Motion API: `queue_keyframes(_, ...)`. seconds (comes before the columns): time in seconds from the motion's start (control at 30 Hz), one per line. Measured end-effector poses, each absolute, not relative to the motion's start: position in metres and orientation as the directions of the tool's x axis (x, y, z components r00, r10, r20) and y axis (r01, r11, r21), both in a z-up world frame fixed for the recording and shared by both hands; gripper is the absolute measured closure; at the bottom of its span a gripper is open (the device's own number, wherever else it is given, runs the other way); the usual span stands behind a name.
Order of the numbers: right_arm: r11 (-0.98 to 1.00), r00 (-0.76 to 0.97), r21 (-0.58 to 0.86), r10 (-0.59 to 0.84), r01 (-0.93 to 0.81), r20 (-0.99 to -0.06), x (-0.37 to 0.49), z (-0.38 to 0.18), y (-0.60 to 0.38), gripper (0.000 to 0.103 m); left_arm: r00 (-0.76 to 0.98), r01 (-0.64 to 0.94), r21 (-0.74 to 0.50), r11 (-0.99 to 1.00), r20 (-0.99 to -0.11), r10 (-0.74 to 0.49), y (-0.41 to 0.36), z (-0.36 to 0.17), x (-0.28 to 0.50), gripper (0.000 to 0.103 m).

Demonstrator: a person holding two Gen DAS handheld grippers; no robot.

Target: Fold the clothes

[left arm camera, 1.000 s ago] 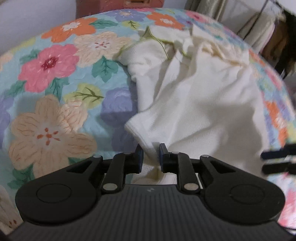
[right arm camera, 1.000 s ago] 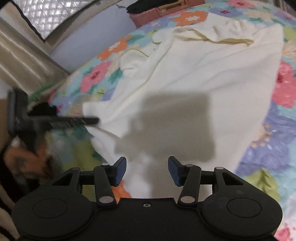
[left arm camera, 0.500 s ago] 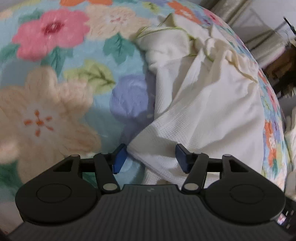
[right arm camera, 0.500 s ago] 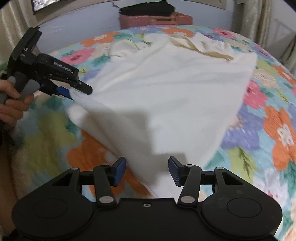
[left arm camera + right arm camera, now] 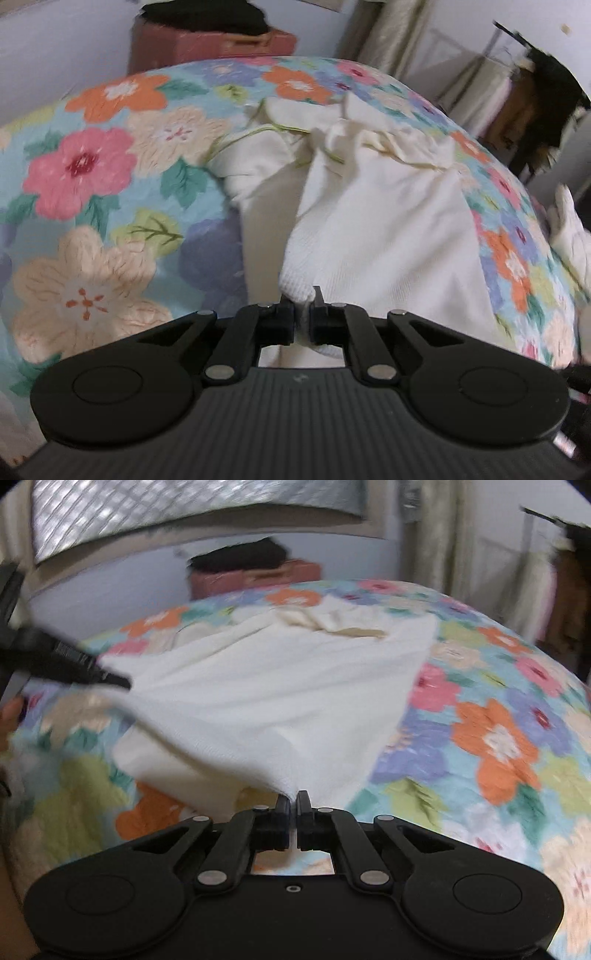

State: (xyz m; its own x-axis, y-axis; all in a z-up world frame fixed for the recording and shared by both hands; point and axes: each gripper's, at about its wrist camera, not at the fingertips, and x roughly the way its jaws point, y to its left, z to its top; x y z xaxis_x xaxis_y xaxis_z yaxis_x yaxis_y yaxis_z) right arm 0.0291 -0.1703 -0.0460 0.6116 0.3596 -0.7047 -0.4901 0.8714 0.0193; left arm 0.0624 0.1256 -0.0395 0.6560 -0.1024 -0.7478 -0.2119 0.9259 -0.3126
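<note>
No text can be read. The left tongs (image 5: 110,677), at the left edge of the right wrist view, carry white print on the black arm, but it is too blurred to make out.

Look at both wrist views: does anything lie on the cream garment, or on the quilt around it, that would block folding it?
Nothing visible does. The cream garment lies alone on the floral quilt. The left gripper and the right gripper are each shut on a corner of its near hem, and its top is bare.
</note>
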Motion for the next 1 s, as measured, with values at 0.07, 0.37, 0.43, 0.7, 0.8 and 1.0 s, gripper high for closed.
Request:
queue_keyframes(0.07,0.886,0.601,0.036,0.343,-0.462,-0.722,0.03,-0.054,-0.176,0.1,0.611,-0.218,-0.301,0.928,-0.784,-0.111,0.12,-0.052,0.065,0.096)
queue_keyframes(0.37,0.894,0.506,0.13,0.357,-0.429,-0.786,0.043,-0.078,-0.182,0.1,0.549,-0.193,-0.086,0.977,-0.835,0.035,0.088,-0.072,0.068,0.094)
queue_keyframes(0.43,0.893,0.483,0.14,0.356,-0.427,-0.8,0.045,-0.086,-0.179,0.1,0.519,-0.212,-0.096,0.973,-0.854,0.029,0.093,-0.082,0.071,0.094)
queue_keyframes(0.7,0.903,0.434,0.211,0.371,-0.373,-0.821,0.052,-0.098,-0.187,0.1,0.496,-0.193,-0.085,0.978,-0.868,0.022,0.091,-0.091,0.073,0.091)
queue_keyframes(0.8,0.903,0.431,0.19,0.358,-0.385,-0.828,0.052,-0.101,-0.186,0.1,0.486,-0.218,-0.121,0.968,-0.874,0.0,0.1,-0.091,0.074,0.086)
queue_keyframes(1.0,0.898,0.361,0.347,0.429,-0.271,-0.828,0.062,-0.092,-0.202,0.08,0.497,-0.175,-0.062,0.983,-0.867,0.034,0.094,-0.077,0.07,0.086)
